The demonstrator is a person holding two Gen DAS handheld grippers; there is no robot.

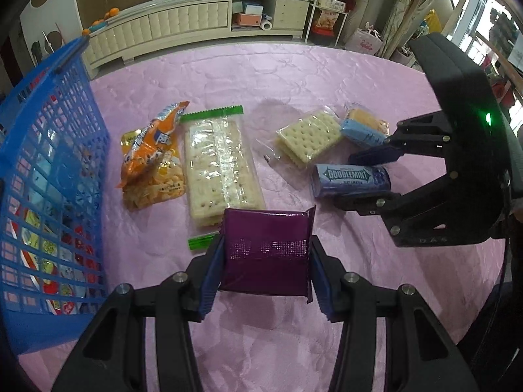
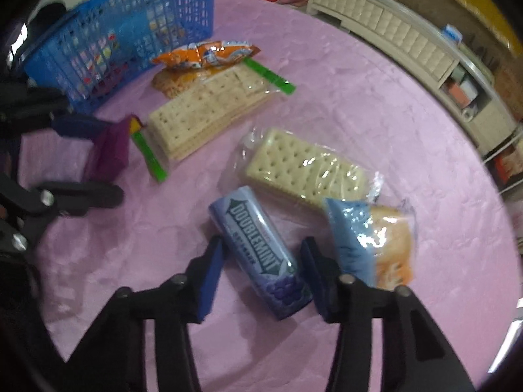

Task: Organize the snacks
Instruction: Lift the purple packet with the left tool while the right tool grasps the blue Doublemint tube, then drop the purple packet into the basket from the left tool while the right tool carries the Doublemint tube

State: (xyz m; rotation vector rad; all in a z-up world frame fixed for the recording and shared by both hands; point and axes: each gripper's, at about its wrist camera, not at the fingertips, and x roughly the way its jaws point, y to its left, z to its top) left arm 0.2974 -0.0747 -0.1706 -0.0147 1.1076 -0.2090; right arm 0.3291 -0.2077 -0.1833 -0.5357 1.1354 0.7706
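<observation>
right gripper (image 2: 261, 276) astride Doublemint can (image 2: 258, 251), pink tablecloth (image 2: 376, 114)

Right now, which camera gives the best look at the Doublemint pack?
The right wrist view: the Doublemint pack lies close and large between the right hand-held gripper fingers, label readable despite some blur. The left wrist view shows the same pack smaller, off to the right, partly bracketed by that gripper's fingers.
</observation>
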